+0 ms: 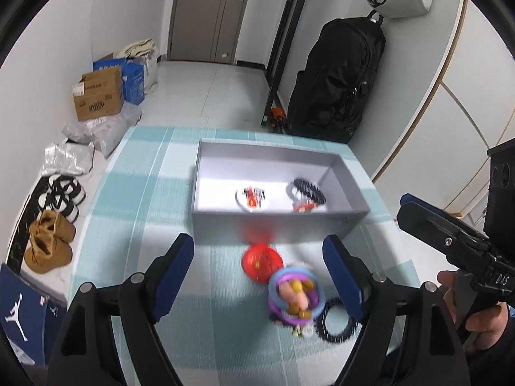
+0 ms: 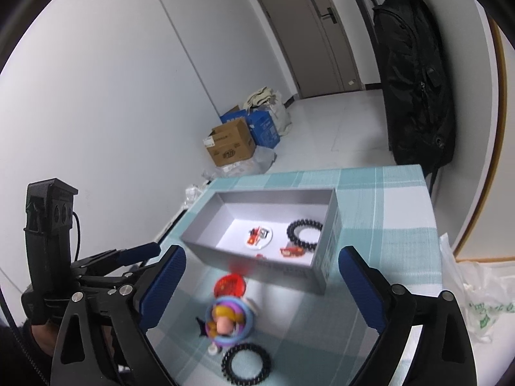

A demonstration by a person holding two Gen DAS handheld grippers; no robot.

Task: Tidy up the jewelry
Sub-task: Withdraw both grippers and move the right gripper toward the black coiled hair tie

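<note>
A grey open box (image 1: 280, 222) (image 2: 257, 268) stands on the teal checked tablecloth (image 1: 145, 193). Inside it lie a white round badge (image 1: 252, 197) (image 2: 260, 235), a black bead bracelet (image 1: 309, 188) (image 2: 291, 231) and a small red piece (image 1: 304, 207) (image 2: 293, 251). In front of the box are a red round item (image 1: 260, 262) (image 2: 230, 284), a blurred pile of blue and purple rings with pink and yellow beads (image 1: 294, 292) (image 2: 228, 321), and a second black bead bracelet (image 1: 322, 325) (image 2: 225, 362). My left gripper (image 1: 257, 241) and right gripper (image 2: 262, 252) hover above these, both open and holding nothing.
Shoes (image 1: 51, 244), cardboard boxes (image 1: 98, 98) and plastic bags sit on the floor to the left of the table. A black bag (image 1: 338, 77) hangs behind it. A white plastic bag (image 2: 476, 299) lies at the table's right edge. A hand (image 1: 476, 315) holds the right gripper.
</note>
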